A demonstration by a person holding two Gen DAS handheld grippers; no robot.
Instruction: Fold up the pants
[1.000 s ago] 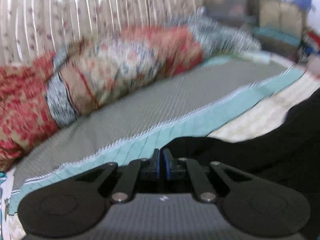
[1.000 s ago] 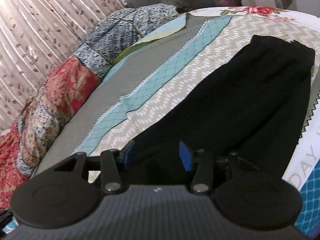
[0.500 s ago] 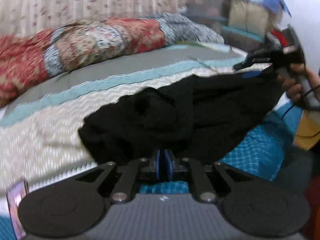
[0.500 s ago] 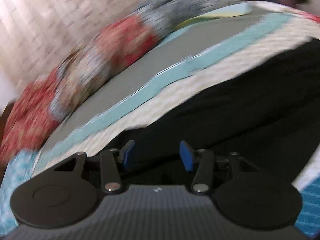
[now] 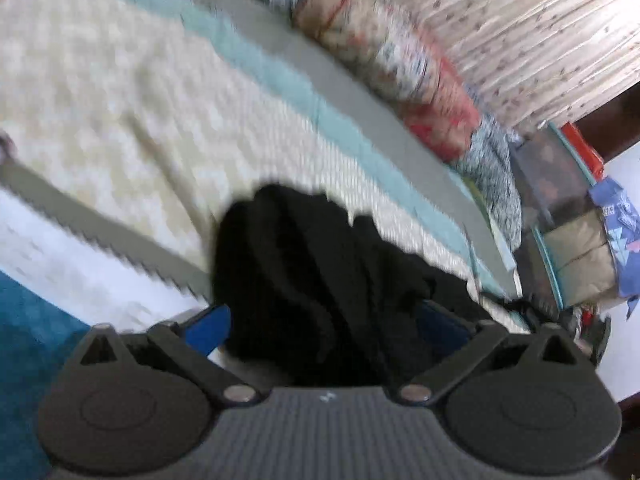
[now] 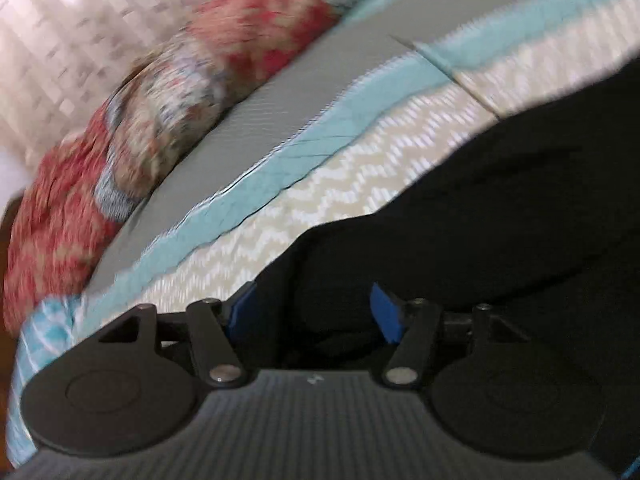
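The pants (image 5: 320, 280), black and bunched into soft folds, lie on the bed (image 5: 100, 92) in the lower middle of the left wrist view, and in the right wrist view they (image 6: 500, 200) fill the right half of the frame. The bed carries a cover with a cream zigzag band, a light blue-green band and a grey band, which run diagonally across both views. The left tongs (image 5: 324, 326) are at the bottom of the left wrist view; their jaws have just been opening and now stand wide apart, with the black cloth lying between the two blue pads (image 5: 208, 326), and the pads do not press on it. The right tongs (image 6: 314, 312) are at the bottom of the right wrist view; their jaws have also just been opening, the dark cloth is between the blue pads (image 6: 386, 314), and there is a visible gap, so they hold nothing. A long cushion (image 6: 160, 108) with red and patterned patches lies along the far edge of the bed, in the upper left of the right wrist view. Behind it hangs a pale curtain (image 5: 520, 28) with small marks. At the right edge of the left wrist view stands a pile of boxes (image 5: 568, 216). Both pictures are blurred.
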